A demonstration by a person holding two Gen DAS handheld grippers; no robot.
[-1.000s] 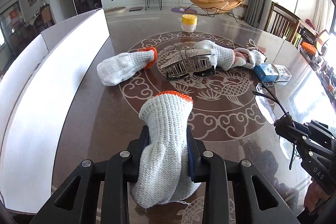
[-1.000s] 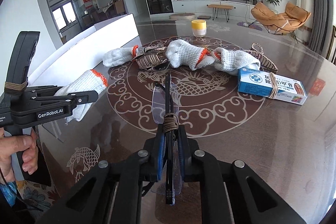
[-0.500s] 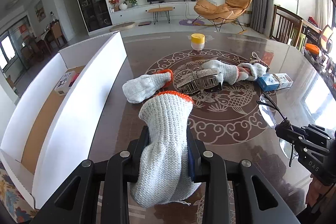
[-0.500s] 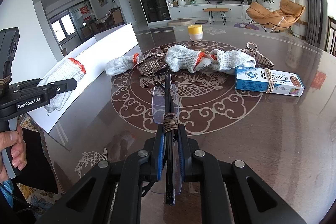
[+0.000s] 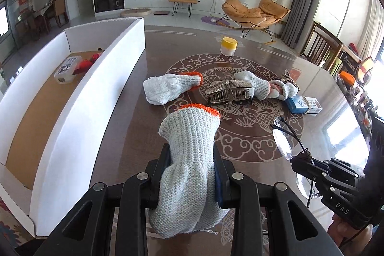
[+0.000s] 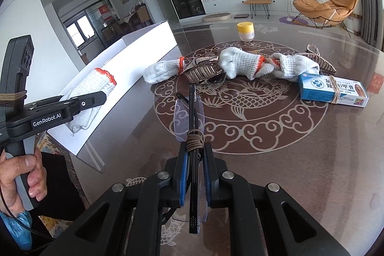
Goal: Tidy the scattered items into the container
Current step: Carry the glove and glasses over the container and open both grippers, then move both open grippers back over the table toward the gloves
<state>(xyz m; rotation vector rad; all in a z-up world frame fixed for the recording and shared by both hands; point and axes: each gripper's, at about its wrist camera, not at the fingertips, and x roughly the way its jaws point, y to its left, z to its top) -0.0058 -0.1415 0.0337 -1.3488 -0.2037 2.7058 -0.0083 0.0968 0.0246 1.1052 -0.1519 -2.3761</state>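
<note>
Left gripper (image 5: 192, 174) clenched on knit glove (image 5: 189, 160), cuff up, held beside white box (image 5: 79, 116), probably for drop over wall. Right gripper (image 6: 194, 174) clamps folded glasses (image 6: 190, 121) by bundled temples (lenses spared, sensible). Box already holds small plastic case (image 5: 66, 66) plus red item. Still on table (image 6: 288, 160): three more gloves, hair claw (image 6: 202, 72), second claw, yellow-lid jar (image 6: 245, 31), blue medicine carton (image 6: 333, 92) (Chinese print, rubber-banded). Readable: "GenRobot.AI" on left gripper, "DAS" on right.

Rough knitted cloth glove (image 5: 189, 160) (orange cuff), glossy table (image 5: 252, 172), matt cardboard box (image 5: 79, 97).
</note>
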